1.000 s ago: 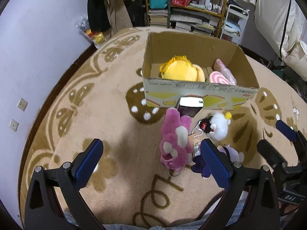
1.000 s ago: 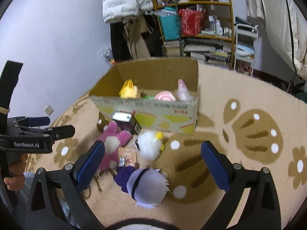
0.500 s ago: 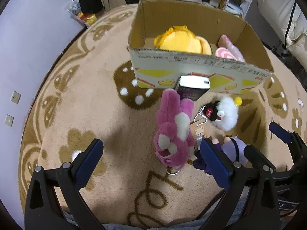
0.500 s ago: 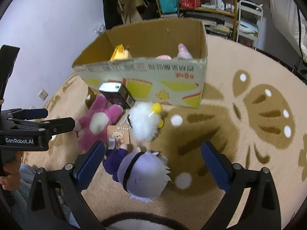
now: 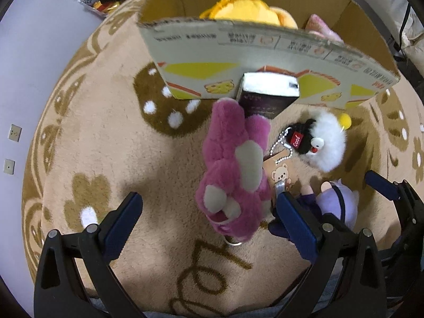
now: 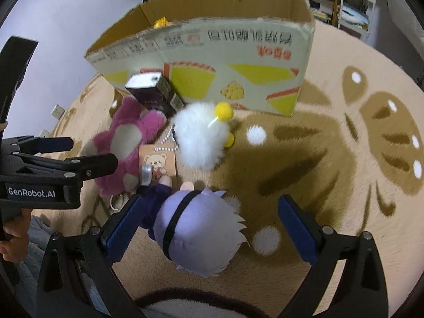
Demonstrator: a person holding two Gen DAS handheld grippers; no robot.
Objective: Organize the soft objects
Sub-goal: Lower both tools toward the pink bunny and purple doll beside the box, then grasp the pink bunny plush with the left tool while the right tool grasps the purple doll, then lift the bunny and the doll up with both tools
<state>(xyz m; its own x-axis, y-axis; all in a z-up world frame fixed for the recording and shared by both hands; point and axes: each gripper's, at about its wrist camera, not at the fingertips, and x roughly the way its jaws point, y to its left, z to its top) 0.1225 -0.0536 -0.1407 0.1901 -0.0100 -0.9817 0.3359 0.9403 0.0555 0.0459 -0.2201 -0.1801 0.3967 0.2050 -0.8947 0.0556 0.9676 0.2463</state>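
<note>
Purple carton (image 5: 267,98) — against cardboard box (image 5: 265,53)

your left tool (image 5: 209,220) jaws wide apart, blue pads angled downward, nothing between them, your right tool (image 6: 206,228) likewise spread wide and empty, your hand (image 6: 12,241) wrapped round the left tool's handle at frame edge

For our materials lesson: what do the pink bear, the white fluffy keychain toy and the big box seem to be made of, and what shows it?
Pink bear: synthetic plush, likely; dense matte pile, paler smooth patches.
White fluffy keychain toy: long, wispy faux fur, apparently, with a metal-looking bead chain.
Big box: corrugated cardboard; brown inside, raw cut edges, printed matte outer face.
</note>
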